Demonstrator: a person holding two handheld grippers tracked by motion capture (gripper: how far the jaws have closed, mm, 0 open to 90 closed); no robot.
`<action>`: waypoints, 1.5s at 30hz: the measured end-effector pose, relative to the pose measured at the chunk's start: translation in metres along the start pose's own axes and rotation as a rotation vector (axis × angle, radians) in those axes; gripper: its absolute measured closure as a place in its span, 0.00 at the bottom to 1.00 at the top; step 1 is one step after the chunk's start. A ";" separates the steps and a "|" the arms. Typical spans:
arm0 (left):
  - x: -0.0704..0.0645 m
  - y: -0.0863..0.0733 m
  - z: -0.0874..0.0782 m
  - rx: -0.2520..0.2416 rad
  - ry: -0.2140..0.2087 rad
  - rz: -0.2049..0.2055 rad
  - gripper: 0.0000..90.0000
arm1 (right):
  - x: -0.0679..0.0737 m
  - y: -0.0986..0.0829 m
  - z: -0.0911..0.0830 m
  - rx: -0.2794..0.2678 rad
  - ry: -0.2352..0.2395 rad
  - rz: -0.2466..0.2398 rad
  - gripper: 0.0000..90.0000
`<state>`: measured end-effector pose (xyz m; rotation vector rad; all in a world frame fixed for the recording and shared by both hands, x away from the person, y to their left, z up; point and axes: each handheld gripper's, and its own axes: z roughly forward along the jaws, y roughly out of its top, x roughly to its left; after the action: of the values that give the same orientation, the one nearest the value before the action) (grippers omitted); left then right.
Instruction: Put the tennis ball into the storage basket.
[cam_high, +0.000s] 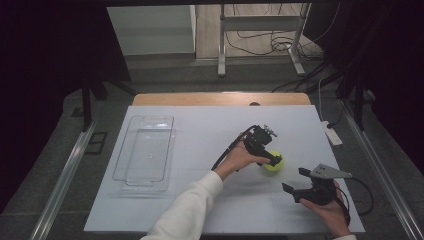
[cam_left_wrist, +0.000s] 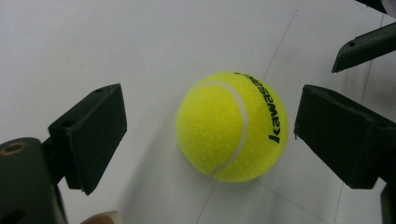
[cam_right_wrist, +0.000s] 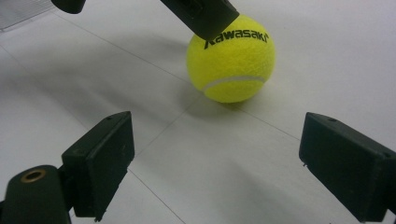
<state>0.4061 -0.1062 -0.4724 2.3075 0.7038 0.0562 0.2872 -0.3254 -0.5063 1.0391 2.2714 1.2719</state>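
Observation:
A yellow tennis ball (cam_high: 274, 162) lies on the white table sheet, right of centre. My left gripper (cam_high: 266, 153) hangs over it, open. In the left gripper view the ball (cam_left_wrist: 232, 126) sits between the two spread jaws without touching either, and the left gripper (cam_left_wrist: 212, 112) holds nothing. My right gripper (cam_high: 294, 180) is a little nearer and to the right, open and empty, pointing toward the ball. In the right gripper view the ball (cam_right_wrist: 231, 58) lies ahead of my right gripper (cam_right_wrist: 215, 140), with a jaw of the left gripper (cam_right_wrist: 201, 14) over the ball's top.
A clear plastic tray (cam_high: 145, 150) lies empty on the left half of the sheet (cam_high: 200, 130). A white power strip (cam_high: 332, 133) rests at the table's right edge. Cables and a metal stand sit on the floor beyond the table.

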 end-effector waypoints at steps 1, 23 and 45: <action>0.000 0.000 0.000 0.001 -0.001 -0.002 0.11 | 0.000 0.000 0.000 0.000 0.000 0.000 0.11; -0.005 0.005 0.023 0.049 -0.004 0.002 0.09 | 0.000 0.000 0.000 0.005 0.000 -0.004 0.11; -0.008 0.002 0.037 0.127 -0.034 0.006 0.21 | -0.001 -0.001 0.000 0.005 -0.001 -0.004 0.11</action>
<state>0.4088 -0.1348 -0.4973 2.4258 0.7019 -0.0256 0.2875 -0.3261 -0.5068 1.0364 2.2762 1.2642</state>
